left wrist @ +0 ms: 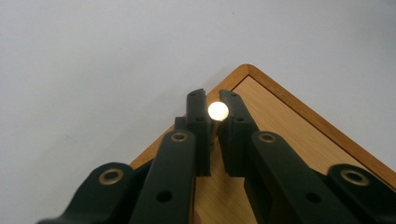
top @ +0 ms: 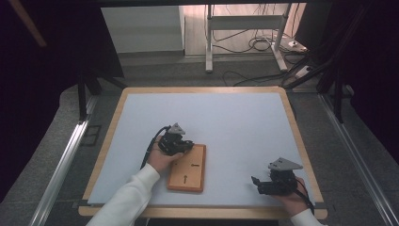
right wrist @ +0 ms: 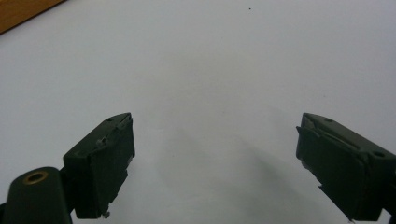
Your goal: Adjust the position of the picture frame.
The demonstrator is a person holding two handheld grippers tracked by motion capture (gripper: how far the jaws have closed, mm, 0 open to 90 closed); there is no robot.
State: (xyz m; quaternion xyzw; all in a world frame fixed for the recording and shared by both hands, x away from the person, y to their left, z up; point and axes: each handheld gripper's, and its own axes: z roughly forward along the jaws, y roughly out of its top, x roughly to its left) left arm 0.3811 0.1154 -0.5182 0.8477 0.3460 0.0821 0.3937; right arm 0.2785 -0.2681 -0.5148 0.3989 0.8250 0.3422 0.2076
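Wooden rectangular board with a raised darker rim [top: 188, 168] lies flat on the big pale grey tabletop w/ light wood edging [top: 226, 122], toward the near edge & a bit left of centre; two small dark marks show on its face in the high view, too small to tell what they are. Left gripper, black w/ grey three-cornered plate on top [top: 175, 142], sits at the board's far left corner, held by the hand in a white sleeve [top: 127, 197] coming in from the bottom. In the left gripper view its jaws are nearly together, pinching a small pale round-ended wooden peg [left wrist: 217, 111]; peg's bright round end shows between the jaw tips, its shaft running down between the pads, right over the board's corner [left wrist: 280, 121]. Whether the peg's lower end touches the board I can't tell. Right gripper, same black build w/ grey plate [top: 277, 181], rests near the table's near right corner, well apart from the board, jaws pointing left. In the right gripper view its jaws [right wrist: 215, 163] stand wide apart w/ nothing between them, just bare grey tabletop & a sliver of wood at the upper left corner
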